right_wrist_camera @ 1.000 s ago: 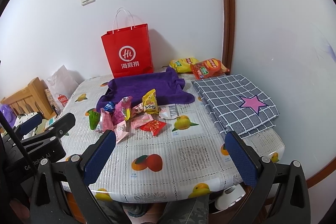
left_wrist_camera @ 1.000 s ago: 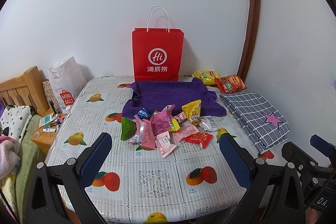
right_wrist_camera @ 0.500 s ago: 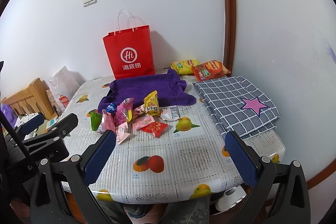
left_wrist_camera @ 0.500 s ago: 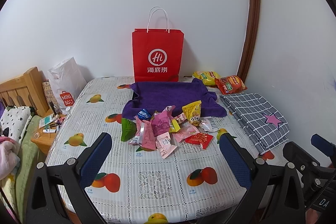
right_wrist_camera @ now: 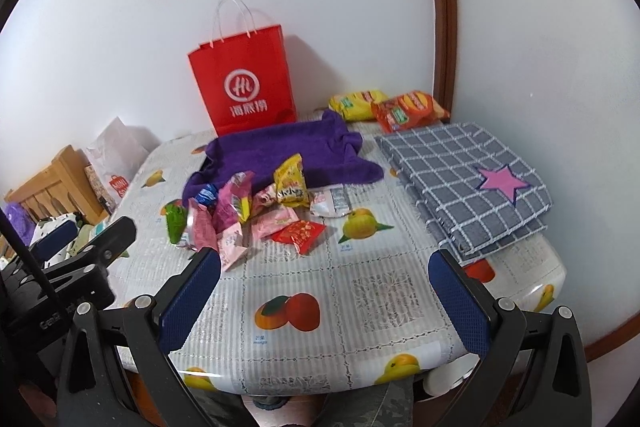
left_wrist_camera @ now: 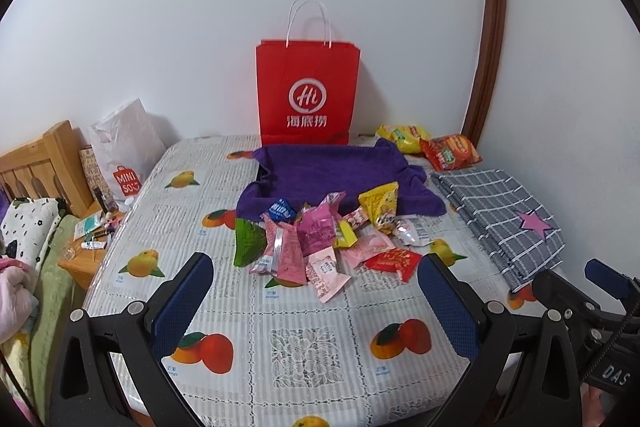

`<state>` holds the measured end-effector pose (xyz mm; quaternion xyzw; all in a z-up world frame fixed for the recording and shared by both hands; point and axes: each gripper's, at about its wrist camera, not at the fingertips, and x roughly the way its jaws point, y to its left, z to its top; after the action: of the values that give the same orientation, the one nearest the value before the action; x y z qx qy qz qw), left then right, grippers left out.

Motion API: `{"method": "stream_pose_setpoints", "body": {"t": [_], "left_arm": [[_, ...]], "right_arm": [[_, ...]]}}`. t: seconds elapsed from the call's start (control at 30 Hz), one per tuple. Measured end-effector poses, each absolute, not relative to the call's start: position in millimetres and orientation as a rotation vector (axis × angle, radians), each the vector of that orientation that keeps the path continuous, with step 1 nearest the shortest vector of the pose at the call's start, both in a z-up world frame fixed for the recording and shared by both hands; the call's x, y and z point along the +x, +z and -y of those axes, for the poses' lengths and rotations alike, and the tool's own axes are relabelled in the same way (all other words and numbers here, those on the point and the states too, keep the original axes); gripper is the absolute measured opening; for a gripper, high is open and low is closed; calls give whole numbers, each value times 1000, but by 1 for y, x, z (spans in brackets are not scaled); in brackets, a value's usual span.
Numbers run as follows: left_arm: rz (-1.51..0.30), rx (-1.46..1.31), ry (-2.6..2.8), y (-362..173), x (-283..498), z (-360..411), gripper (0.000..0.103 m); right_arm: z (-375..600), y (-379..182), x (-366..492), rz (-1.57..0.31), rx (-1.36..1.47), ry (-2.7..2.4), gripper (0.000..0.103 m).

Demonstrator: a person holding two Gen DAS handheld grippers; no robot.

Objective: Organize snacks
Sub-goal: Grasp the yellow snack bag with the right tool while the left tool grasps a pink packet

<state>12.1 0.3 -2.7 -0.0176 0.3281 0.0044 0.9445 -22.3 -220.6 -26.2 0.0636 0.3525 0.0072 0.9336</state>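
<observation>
A heap of small snack packets [left_wrist_camera: 320, 239] [right_wrist_camera: 248, 215], pink, yellow, red, green and blue, lies mid-table on a fruit-print tablecloth [left_wrist_camera: 304, 339]. Just behind the heap a purple towel [left_wrist_camera: 332, 175] [right_wrist_camera: 288, 151] lines a shallow tray. Two larger chip bags, yellow [left_wrist_camera: 402, 137] and red-orange [left_wrist_camera: 452, 153] [right_wrist_camera: 408, 109], rest at the back right. My left gripper [left_wrist_camera: 320, 291] hovers open over the table's near part, short of the heap. My right gripper [right_wrist_camera: 324, 287] is open too, to the right and nearer the front edge. Neither holds anything.
A red paper bag [left_wrist_camera: 307, 95] stands against the wall behind the towel. A folded grey checked cloth with a pink star [right_wrist_camera: 472, 183] covers the right side. Left of the table are a white shopping bag [left_wrist_camera: 122, 151], a wooden bed frame [left_wrist_camera: 36, 163] and a small cluttered stand [left_wrist_camera: 90, 243].
Both views have shifted slightly, the right one edging a little closer to the table. The snacks and cloths have not moved, and both grippers stay open.
</observation>
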Motion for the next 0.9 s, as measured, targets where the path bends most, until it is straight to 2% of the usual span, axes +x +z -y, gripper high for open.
{"method": "stream_pose_setpoints", "body": {"t": [0.57,0.9], "left_arm": [[-832,-95,42,-88,69,-41,102],[-900,-128,72,-122,98,-67,102]], "right_arm": [[218,-100,47,-826,72,27,102],[224,-120,100,-873,240,159,98]]}}
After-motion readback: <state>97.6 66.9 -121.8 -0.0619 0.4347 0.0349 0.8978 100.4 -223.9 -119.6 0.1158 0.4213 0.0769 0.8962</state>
